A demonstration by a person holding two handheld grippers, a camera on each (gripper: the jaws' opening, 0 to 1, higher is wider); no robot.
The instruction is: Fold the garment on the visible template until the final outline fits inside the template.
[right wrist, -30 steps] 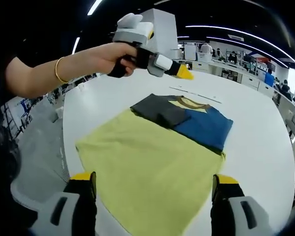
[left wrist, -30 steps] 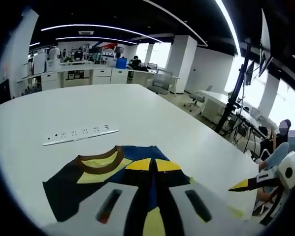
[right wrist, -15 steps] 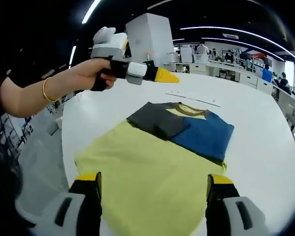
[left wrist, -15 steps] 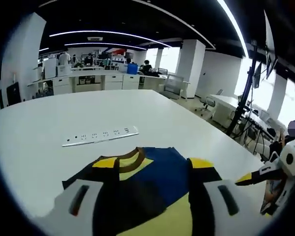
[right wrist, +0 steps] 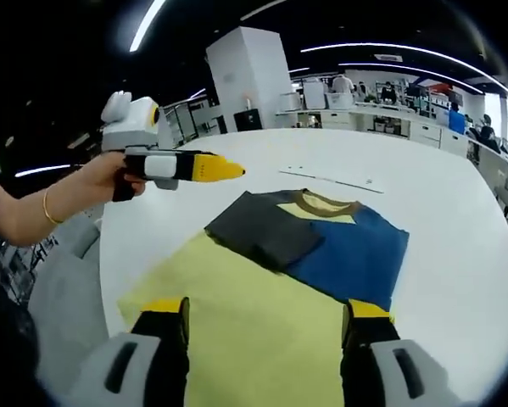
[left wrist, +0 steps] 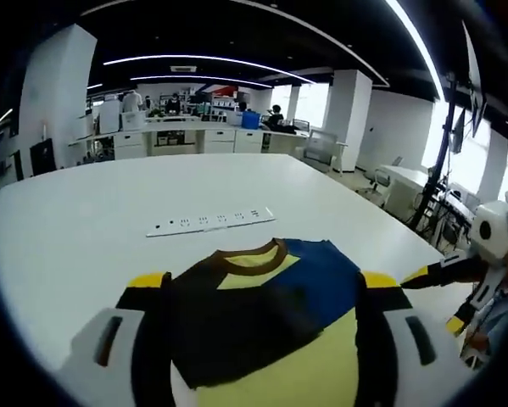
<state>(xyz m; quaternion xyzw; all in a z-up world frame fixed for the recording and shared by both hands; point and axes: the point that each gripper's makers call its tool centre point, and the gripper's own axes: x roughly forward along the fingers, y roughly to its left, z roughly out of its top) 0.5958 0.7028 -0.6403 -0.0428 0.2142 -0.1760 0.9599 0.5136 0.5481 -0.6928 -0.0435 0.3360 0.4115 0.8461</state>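
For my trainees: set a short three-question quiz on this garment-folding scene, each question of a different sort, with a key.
1. True or false: the left tongs are clamped on the garment.
2. Multiple choice: which colour is the garment's collar? A) brown B) white C) red
3. Fill in: beyond the collar, on the white table, lies a long white ____.

Key:
1. False; held by a hand, they hover off the garment's side.
2. A.
3. Power strip.
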